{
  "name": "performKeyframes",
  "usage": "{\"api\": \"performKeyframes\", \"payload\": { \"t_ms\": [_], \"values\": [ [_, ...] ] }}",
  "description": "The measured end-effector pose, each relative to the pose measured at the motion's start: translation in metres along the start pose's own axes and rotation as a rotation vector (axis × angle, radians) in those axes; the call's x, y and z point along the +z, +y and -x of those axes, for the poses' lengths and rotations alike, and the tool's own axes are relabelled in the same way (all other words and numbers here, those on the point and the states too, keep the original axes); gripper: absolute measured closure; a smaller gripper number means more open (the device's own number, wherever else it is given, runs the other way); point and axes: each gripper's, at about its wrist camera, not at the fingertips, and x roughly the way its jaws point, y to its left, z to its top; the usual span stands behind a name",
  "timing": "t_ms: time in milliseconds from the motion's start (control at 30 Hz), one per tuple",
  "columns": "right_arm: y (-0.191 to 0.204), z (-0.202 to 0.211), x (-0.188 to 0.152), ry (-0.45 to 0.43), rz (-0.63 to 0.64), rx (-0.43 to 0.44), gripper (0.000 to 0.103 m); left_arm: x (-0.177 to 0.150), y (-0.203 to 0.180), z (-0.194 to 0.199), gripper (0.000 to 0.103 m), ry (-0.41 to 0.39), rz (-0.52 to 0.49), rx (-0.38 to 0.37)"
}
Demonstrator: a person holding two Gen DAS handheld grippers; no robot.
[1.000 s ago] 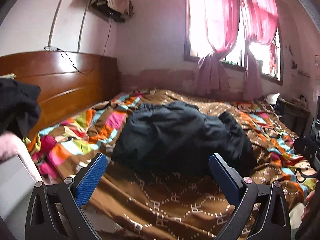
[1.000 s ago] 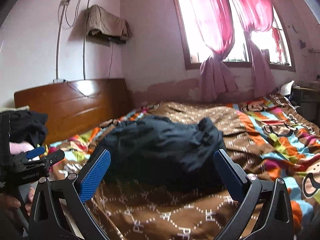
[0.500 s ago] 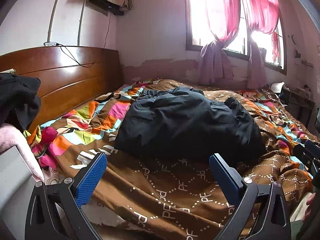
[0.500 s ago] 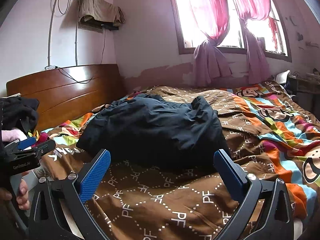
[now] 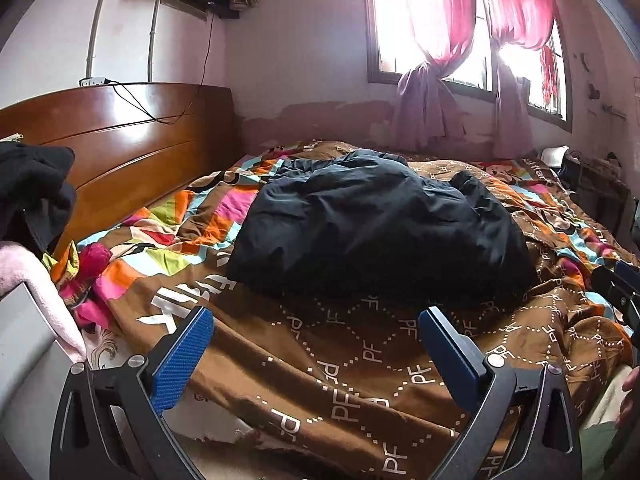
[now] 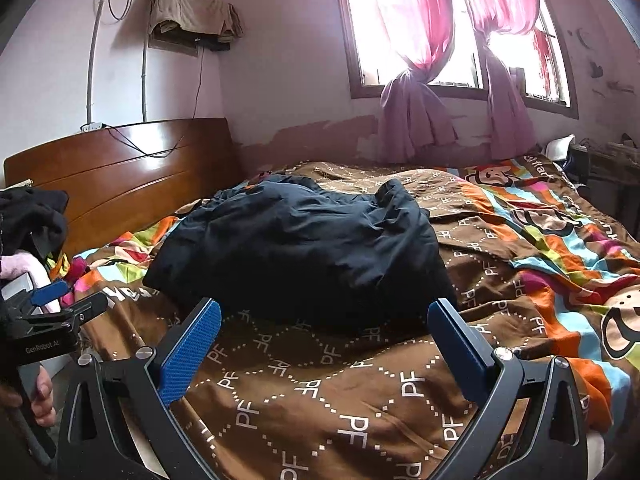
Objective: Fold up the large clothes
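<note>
A large dark navy garment point(image 5: 376, 228) lies crumpled in a heap in the middle of the bed; it also shows in the right wrist view point(image 6: 304, 248). My left gripper point(image 5: 316, 320) is open and empty, held near the bed's front edge, short of the garment. My right gripper point(image 6: 324, 312) is open and empty, also short of the garment. The left gripper also shows at the left edge of the right wrist view point(image 6: 56, 304), and part of the right gripper shows at the right edge of the left wrist view point(image 5: 620, 292).
The bed carries a brown patterned quilt point(image 5: 360, 364) over a colourful striped cover point(image 6: 560, 232). A wooden headboard point(image 5: 120, 140) stands at the left. Dark and pink clothes point(image 5: 28, 208) pile at the far left. Pink-curtained windows point(image 6: 420, 40) are behind.
Both grippers have dropped and drawn back toward the bed's front edge, so the garment sits higher and farther in view. Both stay open and empty.
</note>
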Motion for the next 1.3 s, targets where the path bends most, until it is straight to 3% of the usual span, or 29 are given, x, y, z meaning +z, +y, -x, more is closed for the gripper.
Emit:
{"api": "performKeyframes", "payload": {
  "t_ms": [1300],
  "values": [
    [0.0006,0.0,-0.0048,-0.002,-0.004,0.015,0.001,0.0039,0.0013,0.0053,0.0,-0.014,0.0,-0.004]
  ]
}}
